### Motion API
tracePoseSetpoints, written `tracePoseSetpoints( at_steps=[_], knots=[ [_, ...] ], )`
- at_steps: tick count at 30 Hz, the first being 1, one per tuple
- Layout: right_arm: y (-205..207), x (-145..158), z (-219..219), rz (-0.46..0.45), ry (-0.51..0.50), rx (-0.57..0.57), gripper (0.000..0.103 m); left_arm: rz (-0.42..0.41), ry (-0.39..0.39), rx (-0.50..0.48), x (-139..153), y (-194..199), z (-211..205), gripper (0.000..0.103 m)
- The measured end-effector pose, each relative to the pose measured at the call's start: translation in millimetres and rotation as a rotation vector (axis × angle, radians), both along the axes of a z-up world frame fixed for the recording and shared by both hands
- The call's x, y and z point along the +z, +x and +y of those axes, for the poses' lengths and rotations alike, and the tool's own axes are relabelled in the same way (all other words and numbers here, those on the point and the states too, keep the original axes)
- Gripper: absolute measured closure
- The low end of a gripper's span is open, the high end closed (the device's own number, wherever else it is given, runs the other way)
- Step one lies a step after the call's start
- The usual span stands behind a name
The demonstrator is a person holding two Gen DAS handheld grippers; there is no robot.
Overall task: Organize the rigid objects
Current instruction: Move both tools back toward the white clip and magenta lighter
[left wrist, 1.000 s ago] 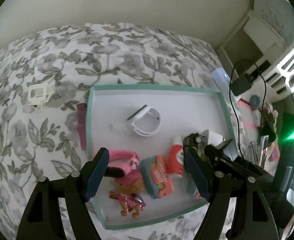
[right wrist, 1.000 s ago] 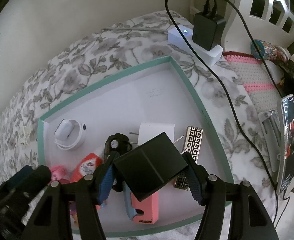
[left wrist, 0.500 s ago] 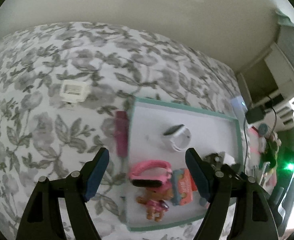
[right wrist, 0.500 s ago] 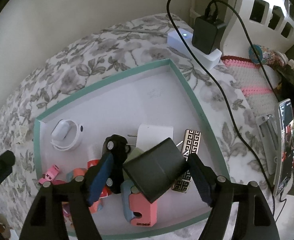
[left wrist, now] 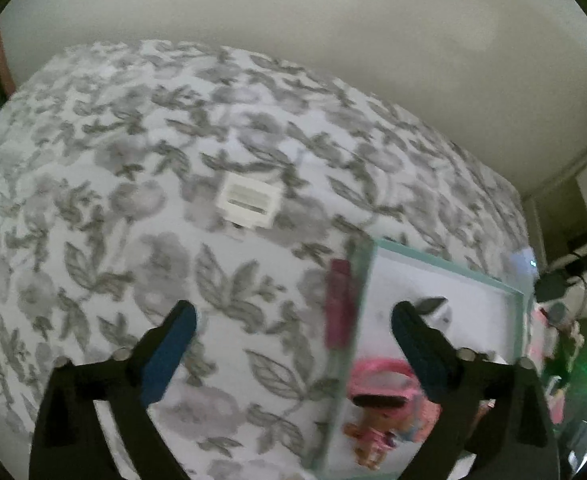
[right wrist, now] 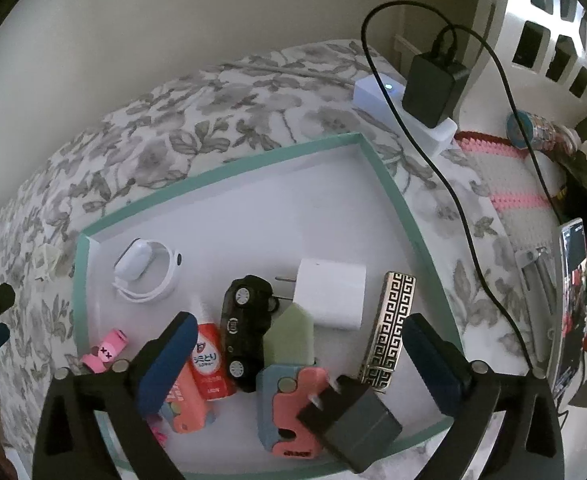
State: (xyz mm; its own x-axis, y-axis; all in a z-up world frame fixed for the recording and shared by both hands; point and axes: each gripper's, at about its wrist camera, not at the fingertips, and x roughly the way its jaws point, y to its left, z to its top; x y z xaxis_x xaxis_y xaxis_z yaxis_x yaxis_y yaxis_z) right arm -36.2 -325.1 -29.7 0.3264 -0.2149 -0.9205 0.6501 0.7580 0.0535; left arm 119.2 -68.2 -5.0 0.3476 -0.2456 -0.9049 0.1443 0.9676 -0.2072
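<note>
Below, the right gripper [right wrist: 293,356] opens, empty, over the black charger [right wrist: 353,420] lying in the tray [right wrist: 229,168]. Left gripper [left wrist: 293,344] likewise opens, empty, above the floral bedspread [left wrist: 133,184].

The right gripper [right wrist: 297,348] let go of the black charger [right wrist: 351,424]: its jaws were opening, and the charger lay in the tray [right wrist: 229,170] on the pink-and-blue toy [right wrist: 289,412], free of both pads. The left gripper [left wrist: 293,340] swung off the tray over the floral cover [left wrist: 133,184], jaws opening on nothing. The white clip [left wrist: 249,200] sat nearer its view's middle.
</note>
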Motion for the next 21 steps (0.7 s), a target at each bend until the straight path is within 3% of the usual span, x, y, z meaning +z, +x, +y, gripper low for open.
tracePoseSetpoints(
  at_steps=[6, 14, 21],
  knots=[
    [7, 5, 10, -0.029, 0.016, 0.027, 0.000, -0.047, 0.051, 0.041, 1, 11, 22, 0.004],
    [31, 18, 46, -0.112, 0.046, 0.143, 0.000, -0.091, 0.033, 0.096, 2, 26, 53, 0.004],
    [60, 15, 83, -0.112, 0.052, 0.246, 0.000, -0.054, 0.020, 0.079, -6, 40, 64, 0.004]
  ],
)
